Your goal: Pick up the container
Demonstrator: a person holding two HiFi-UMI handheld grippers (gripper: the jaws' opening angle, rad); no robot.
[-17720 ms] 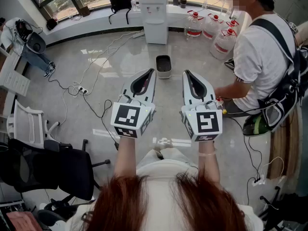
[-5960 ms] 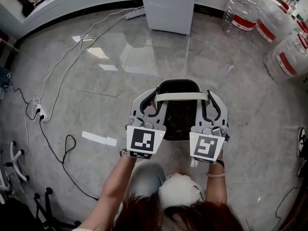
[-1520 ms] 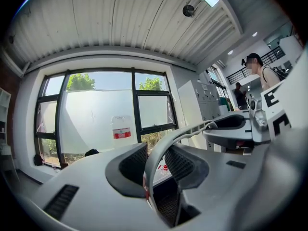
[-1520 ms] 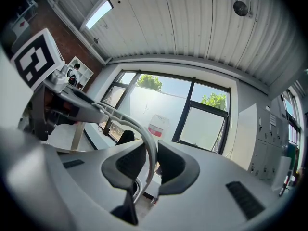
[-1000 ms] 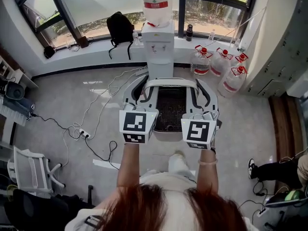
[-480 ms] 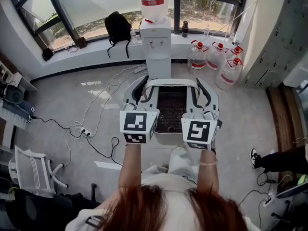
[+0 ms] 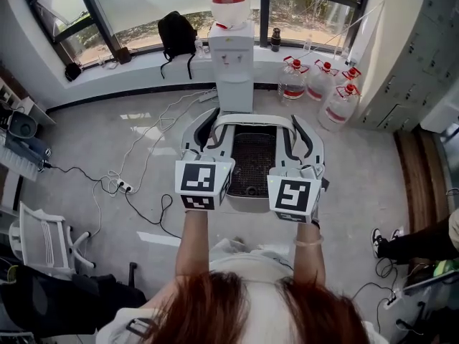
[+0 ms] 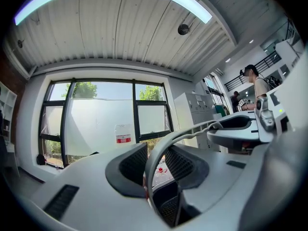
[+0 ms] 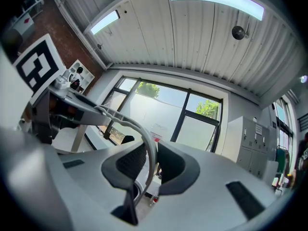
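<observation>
The container is a black mesh basket with a pale grey hoop handle, and it hangs in the air well above the floor. My left gripper is shut on the handle's left end and my right gripper on its right end. In the left gripper view the grey handle runs between the black ribbed pads of the left gripper, which press on it. The right gripper view shows the same handle pinched by the right gripper, with the basket's rim below it.
A white water dispenser stands by the window ahead, with several water jugs to its right. A black backpack sits on the sill. Cables and a power strip lie at left, a chair nearer. A person's legs show at right.
Both grippers keep their hold on the handle and the basket stays raised. The head view has shifted slightly, and the person's legs at the right edge have moved.
</observation>
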